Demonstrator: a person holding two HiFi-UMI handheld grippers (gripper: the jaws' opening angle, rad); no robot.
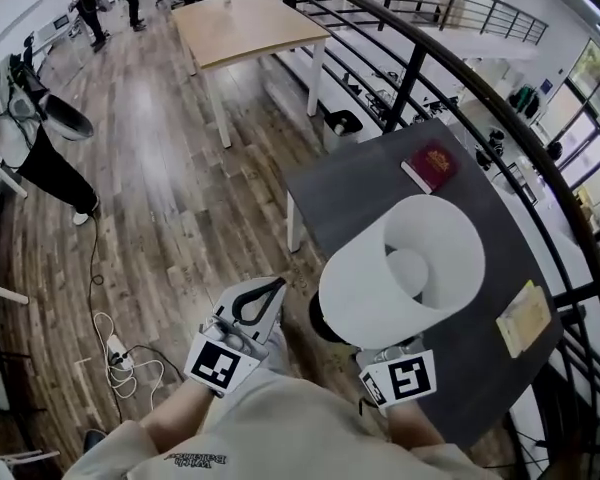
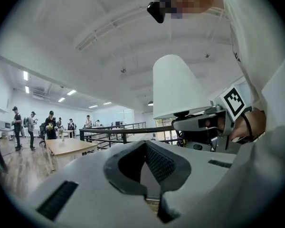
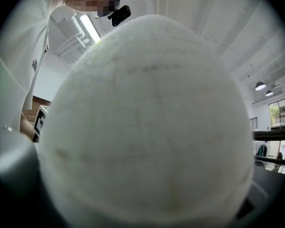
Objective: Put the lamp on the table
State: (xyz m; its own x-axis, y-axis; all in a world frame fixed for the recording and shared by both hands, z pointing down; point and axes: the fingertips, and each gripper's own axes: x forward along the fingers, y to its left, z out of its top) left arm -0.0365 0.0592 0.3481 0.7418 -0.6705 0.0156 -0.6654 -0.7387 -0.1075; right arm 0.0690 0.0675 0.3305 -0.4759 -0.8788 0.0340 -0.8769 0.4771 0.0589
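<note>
Right gripper is gripping the lamp. The left gripper view is showing its fingers clamping the neck just under the white shade. Its own view is showing nothing but shade fabric. Left gripper is riding alongside, fingers together and carrying nothing.

The lamp is hanging upright at the near corner of the dark worktop. The shade is overlapping the worktop's edge, and the dark base is showing just outside that edge. It is not looking set down yet.

Handling, as judged:
- The shade is looking like thin cloth over a light frame. It is probably soft and easily dented, so it is no place to squeeze.
- The neck is looking stiff and narrow, which is making it the sound place to hold. A smooth stem may be twisting or sliding in the fingers, though.
- The weight is likely sitting low in the base, so the lamp may be swinging under a high grip. The free left gripper could be steadying the base.

A red booklet and a yellowish card are lying farther in on the worktop, well apart from each other, and bare surface is showing between them.
</note>
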